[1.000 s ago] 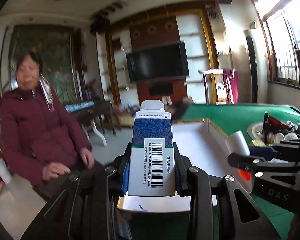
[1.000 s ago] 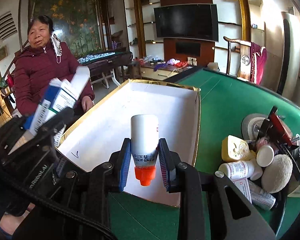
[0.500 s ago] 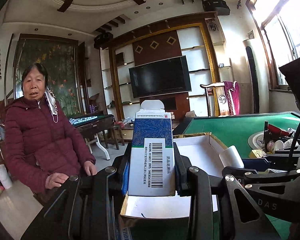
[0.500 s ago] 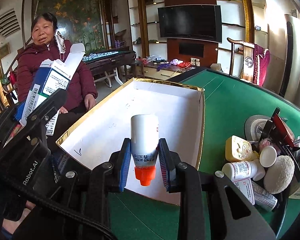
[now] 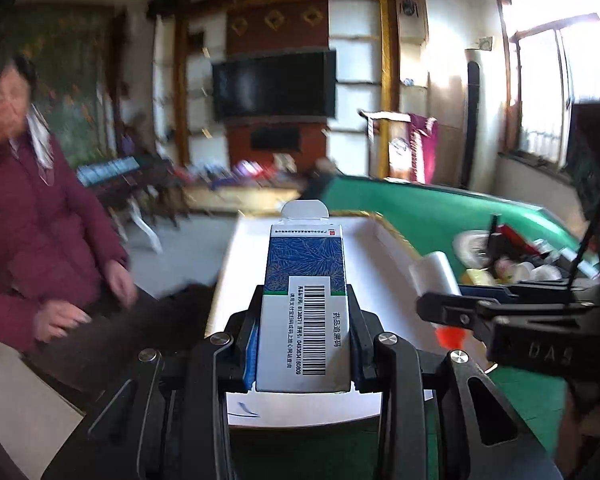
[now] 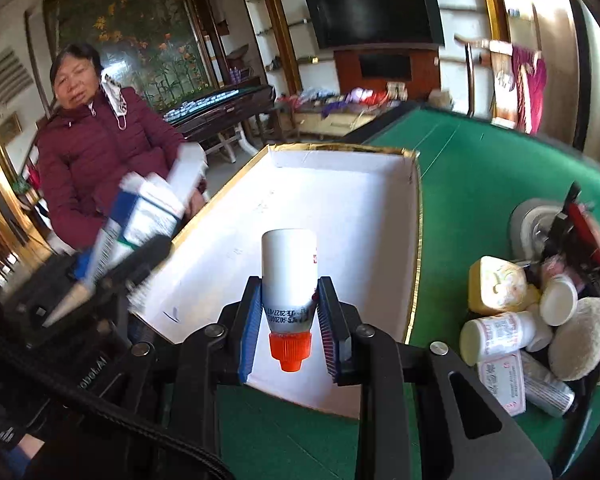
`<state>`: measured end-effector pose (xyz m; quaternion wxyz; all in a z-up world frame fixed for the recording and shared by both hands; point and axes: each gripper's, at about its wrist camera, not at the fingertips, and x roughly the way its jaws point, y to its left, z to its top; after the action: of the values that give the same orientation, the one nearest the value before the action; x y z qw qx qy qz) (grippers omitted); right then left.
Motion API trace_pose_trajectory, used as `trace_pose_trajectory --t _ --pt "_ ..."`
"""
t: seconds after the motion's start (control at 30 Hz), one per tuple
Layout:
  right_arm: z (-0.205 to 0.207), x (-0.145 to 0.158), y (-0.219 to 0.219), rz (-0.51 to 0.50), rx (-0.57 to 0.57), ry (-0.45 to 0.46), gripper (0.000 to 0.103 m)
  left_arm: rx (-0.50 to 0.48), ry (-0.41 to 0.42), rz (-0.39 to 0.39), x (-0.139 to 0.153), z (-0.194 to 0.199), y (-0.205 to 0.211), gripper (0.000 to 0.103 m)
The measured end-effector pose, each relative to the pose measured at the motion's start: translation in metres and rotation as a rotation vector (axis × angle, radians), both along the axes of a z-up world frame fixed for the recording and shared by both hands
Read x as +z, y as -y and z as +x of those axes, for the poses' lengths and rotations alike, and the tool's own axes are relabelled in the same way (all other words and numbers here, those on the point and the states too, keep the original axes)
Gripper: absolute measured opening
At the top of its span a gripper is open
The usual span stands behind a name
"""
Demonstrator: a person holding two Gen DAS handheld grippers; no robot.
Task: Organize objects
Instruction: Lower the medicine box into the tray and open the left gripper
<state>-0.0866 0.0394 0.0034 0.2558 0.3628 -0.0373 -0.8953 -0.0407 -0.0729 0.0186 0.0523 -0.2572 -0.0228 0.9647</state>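
Left gripper (image 5: 304, 344) clamps a blue-and-white medicine carton (image 5: 305, 300) between both pads, barcode face toward the camera, top flap open and pointing to the far side. Carton sits upright along the fingers, its lower half between them, upper half sticking out past the tips. It hangs over the near left edge of the white gold-rimmed box (image 6: 414, 216).

Right gripper (image 6: 288, 320) grips a small white bottle (image 6: 289, 276) at its neck end, orange cap (image 6: 290, 348) pointing back toward the camera, white body reaching out beyond the tips. Pads press both sides. Bottle is over the near part of the box.

Box lies on a green table (image 6: 480, 184). Right of it, a pile of bottles and jars (image 6: 540, 320). A person in a maroon jacket (image 6: 96, 160) sits far left.
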Motion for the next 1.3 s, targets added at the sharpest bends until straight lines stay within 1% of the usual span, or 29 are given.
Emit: trace_pose_trajectory --t 0.07,0.1,0.13,0.23,0.27,0.33,0.4,0.47,0.5,0.53,0.6,0.67,0.73,0.83,0.9,0.97,1.03,1.1,1.13,1.17,1.2,1.23,1.3 --pt "-0.018 0.007 -0.002 -0.021 0.003 0.060 0.025 -0.046 0.087 0.070 0.007 -0.021 0.014 0.030" --pt "-0.030 0.013 -0.002 -0.020 -0.003 0.077 0.025 -0.050 0.112 0.086 0.011 -0.030 0.018 0.030" --pt "-0.038 0.015 -0.002 -0.013 -0.007 0.090 0.025 -0.071 0.156 0.087 0.016 -0.045 0.021 0.030" --pt "-0.070 0.022 0.004 0.006 -0.019 0.137 0.025 -0.065 0.206 0.103 0.027 -0.075 0.024 0.029" --pt "-0.085 0.023 0.006 0.014 -0.027 0.159 0.025 -0.087 0.259 0.112 0.028 -0.091 0.020 0.029" --pt "-0.110 0.020 0.008 0.015 -0.045 0.199 0.025 -0.061 0.307 0.155 0.025 -0.114 0.015 0.029" --pt "-0.137 0.017 0.008 0.029 -0.075 0.221 0.025 -0.091 0.393 0.164 0.016 -0.140 -0.001 0.029" --pt "-0.158 0.012 0.007 0.049 -0.104 0.231 0.025 -0.045 0.403 0.182 0.011 -0.156 -0.006 0.029" --pt "-0.169 0.008 0.006 0.065 -0.124 0.238 0.025 -0.061 0.434 0.185 0.006 -0.166 -0.014 0.029" --pt "-0.177 0.004 0.005 0.077 -0.139 0.248 0.025 -0.057 0.457 0.195 0.001 -0.173 -0.017 0.029" --pt "-0.195 -0.008 0.001 0.080 -0.165 0.282 0.025 -0.037 0.478 0.193 -0.007 -0.180 -0.023 0.029" --pt "-0.206 -0.014 -0.003 0.084 -0.177 0.292 0.025 -0.054 0.511 0.189 -0.016 -0.179 -0.025 0.029" --pt "-0.212 -0.020 -0.003 0.103 -0.176 0.300 0.025 -0.046 0.523 0.166 -0.018 -0.169 -0.028 0.029" --pt "-0.216 -0.024 -0.001 0.119 -0.165 0.297 0.025 -0.058 0.521 0.145 -0.008 -0.141 -0.020 0.029" --pt "-0.218 -0.027 0.001 0.142 -0.153 0.292 0.025 -0.061 0.532 0.159 -0.007 -0.131 -0.018 0.029" --pt "-0.220 -0.029 0.003 0.158 -0.152 0.295 0.025 -0.094 0.561 0.187 -0.011 -0.121 -0.022 0.029" --pt "-0.225 -0.031 0.003 0.164 -0.155 0.305 0.025 -0.111 0.586 0.196 -0.017 -0.128 -0.040 0.030" --pt "-0.229 -0.035 0.004 0.173 -0.160 0.308 0.025 -0.104 0.622 0.177 -0.026 -0.135 -0.054 0.032" --pt "-0.229 -0.035 0.005 0.185 -0.162 0.304 0.025 -0.098 0.618 0.196 -0.026 -0.142 -0.054 0.033" --pt "-0.230 -0.037 0.005 0.190 -0.161 0.302 0.025 -0.087 0.618 0.195 -0.025 -0.152 -0.056 0.036" --pt "-0.230 -0.037 0.005 0.192 -0.164 0.302 0.025 -0.079 0.617 0.176 -0.024 -0.158 -0.062 0.036" --pt "-0.232 -0.039 0.004 0.190 -0.166 0.306 0.025 -0.075 0.614 0.173 -0.020 -0.166 -0.066 0.036" --pt "-0.233 -0.040 0.001 0.180 -0.170 0.306 0.025 -0.081 0.630 0.198 -0.021 -0.180 -0.069 0.036"
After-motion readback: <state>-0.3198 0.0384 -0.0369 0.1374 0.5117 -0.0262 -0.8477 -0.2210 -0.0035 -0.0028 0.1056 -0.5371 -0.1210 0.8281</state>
